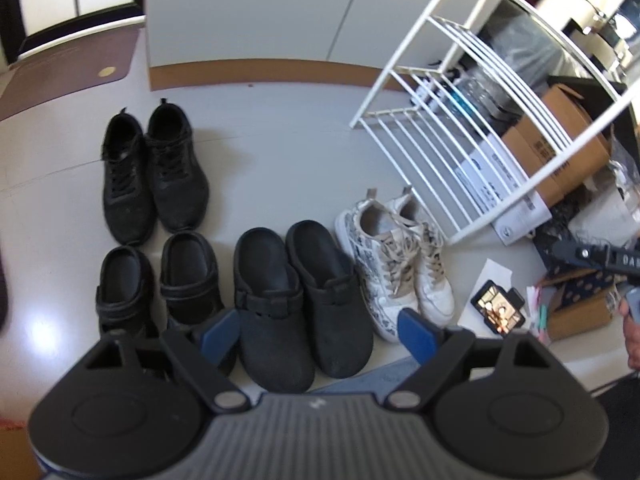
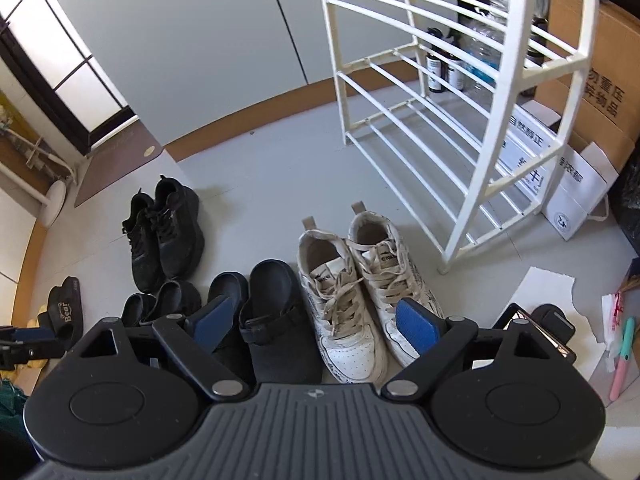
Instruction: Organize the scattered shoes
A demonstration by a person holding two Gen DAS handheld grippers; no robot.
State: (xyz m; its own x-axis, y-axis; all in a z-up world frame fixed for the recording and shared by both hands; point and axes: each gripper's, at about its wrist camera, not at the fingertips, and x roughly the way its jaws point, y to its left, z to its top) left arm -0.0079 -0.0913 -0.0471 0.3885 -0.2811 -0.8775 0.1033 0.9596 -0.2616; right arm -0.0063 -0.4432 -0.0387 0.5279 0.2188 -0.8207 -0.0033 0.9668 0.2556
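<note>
Both claws are hanging wide open over the floor with nothing between their blue pads. The left claw [image 1: 318, 334] is pointing steeply down at the pair of black clogs [image 1: 302, 300], which are lying directly beyond its jaws, their long axes running away from the claw, toes toward it. The right claw [image 2: 316, 324] is hovering over the seam between those clogs [image 2: 260, 320] and the white sneakers [image 2: 352, 296], whose toes are also facing the claw.

Taking the white rack [image 2: 460, 120] as landmark: the white sneakers are sitting just in front of its near corner post, side by side and touching. The black clogs are lying just beyond the sneakers, away from the rack. A smaller pair of black strapped shoes [image 1: 156, 284] is next along that row, and the black lace-up sneakers [image 1: 154, 176] are standing farther from the rack, behind that small pair. One black slide [image 2: 64, 308] is lying alone, well apart from the rack, so it probably remains to be sorted. The right hand is nearer the white sneakers and the rack, so lifting them to a shelf looks likely.

The pale floor [image 1: 280, 152] is glossy; cardboard boxes [image 1: 560, 152] and a phone [image 1: 498, 312] are crowding beside the rack.
</note>
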